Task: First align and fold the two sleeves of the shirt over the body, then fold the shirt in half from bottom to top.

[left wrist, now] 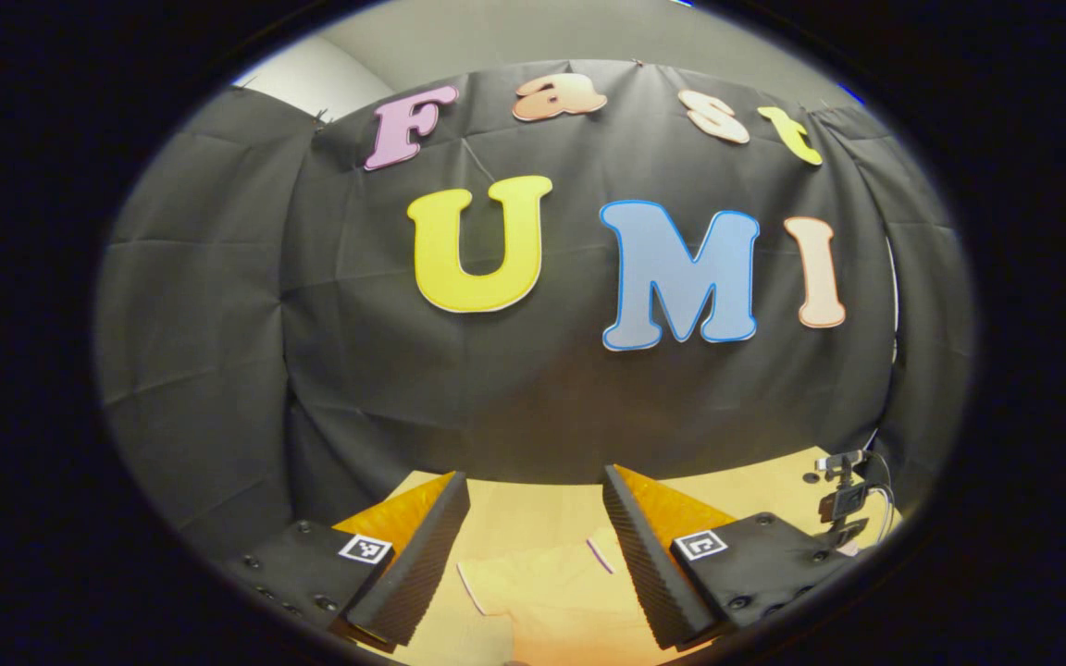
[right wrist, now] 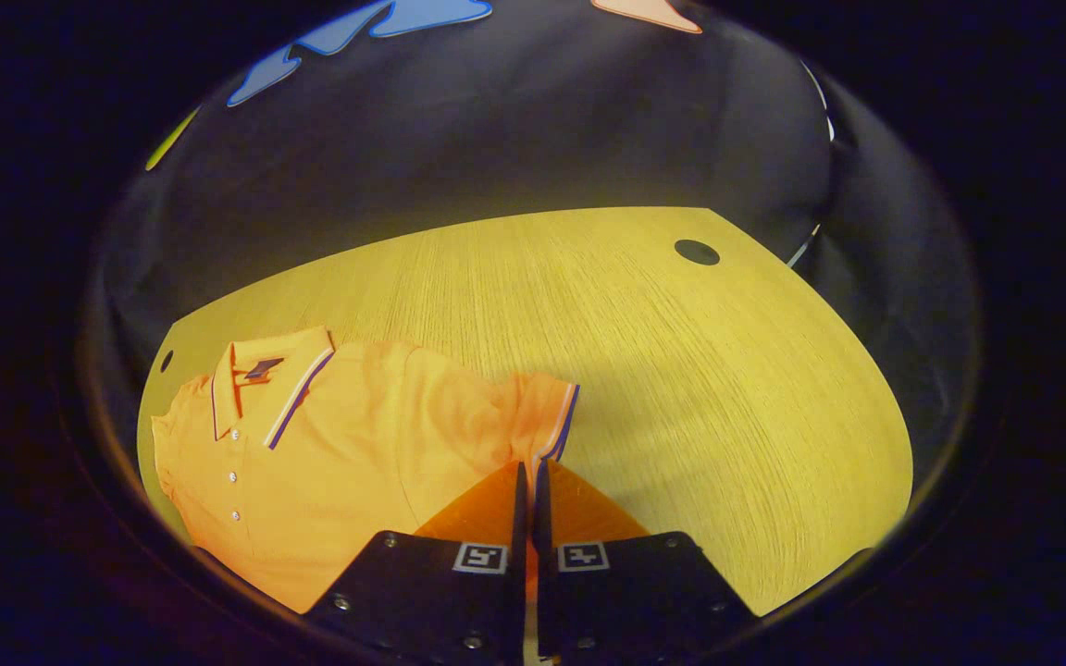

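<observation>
An orange polo shirt (right wrist: 339, 444) lies flat on the wooden table (right wrist: 681, 388), collar (right wrist: 260, 384) toward the far left, buttons down the front. Its sleeve (right wrist: 533, 412), with a striped cuff, points toward me. My right gripper (right wrist: 529, 470) is shut, its fingertips meeting at the cuff's edge with the cloth pinched between them. In the left gripper view, my left gripper (left wrist: 535, 481) hangs open above the table, tilted toward the wall. A pale part of the shirt (left wrist: 542, 592) with a striped edge lies below, between its fingers and untouched.
The table has a dark round hole (right wrist: 697, 252) at its far right and a smaller one (right wrist: 167, 361) beside the collar. A small camera mount (left wrist: 843, 499) stands at the table's right edge in the left gripper view. Bare wood stretches right of the shirt.
</observation>
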Demonstrator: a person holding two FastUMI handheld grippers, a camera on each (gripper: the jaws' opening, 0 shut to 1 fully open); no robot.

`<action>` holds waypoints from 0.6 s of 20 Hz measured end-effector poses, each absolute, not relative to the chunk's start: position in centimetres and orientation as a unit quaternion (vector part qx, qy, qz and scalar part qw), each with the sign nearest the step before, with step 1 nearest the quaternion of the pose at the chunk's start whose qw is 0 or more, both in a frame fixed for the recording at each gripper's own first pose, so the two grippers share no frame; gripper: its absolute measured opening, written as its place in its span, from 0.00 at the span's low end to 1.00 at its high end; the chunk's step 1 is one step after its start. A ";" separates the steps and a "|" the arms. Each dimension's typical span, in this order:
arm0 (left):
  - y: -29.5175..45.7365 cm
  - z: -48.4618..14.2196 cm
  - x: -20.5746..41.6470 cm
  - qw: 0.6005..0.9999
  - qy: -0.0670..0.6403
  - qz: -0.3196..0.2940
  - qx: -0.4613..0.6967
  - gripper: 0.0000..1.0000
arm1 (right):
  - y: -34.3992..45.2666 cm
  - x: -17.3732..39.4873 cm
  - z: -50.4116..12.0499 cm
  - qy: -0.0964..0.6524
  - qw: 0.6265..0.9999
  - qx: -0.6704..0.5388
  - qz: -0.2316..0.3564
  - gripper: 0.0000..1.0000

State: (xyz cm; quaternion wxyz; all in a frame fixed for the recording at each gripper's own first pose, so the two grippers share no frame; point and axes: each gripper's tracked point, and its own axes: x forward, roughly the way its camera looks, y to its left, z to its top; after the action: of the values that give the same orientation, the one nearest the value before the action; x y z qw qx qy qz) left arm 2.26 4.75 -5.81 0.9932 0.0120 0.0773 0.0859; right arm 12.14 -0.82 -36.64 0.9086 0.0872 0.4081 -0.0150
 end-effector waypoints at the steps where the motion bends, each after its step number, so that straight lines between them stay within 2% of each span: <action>1: 4.8 -5.8 2.1 0.993 0.077 0.086 0.012 0.95 | -0.6 12.2 -36.7 0.410 0.908 0.087 -0.013 0.02; 7: 5.7 -5.7 1.3 0.992 0.074 0.096 0.015 0.95 | 0.3 13.1 -34.4 0.391 0.915 0.099 -0.004 0.00; 12: 6.3 -6.0 0.9 0.992 0.075 0.100 0.007 0.95 | 4.0 14.2 -30.9 0.358 0.929 0.084 0.040 0.00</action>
State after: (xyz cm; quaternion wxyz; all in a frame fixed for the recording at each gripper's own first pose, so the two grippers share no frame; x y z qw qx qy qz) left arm 0.90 6.29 -5.97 0.9921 0.0069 0.0748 0.1001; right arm 14.21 4.04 -30.94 0.9289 0.0840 0.3584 0.0395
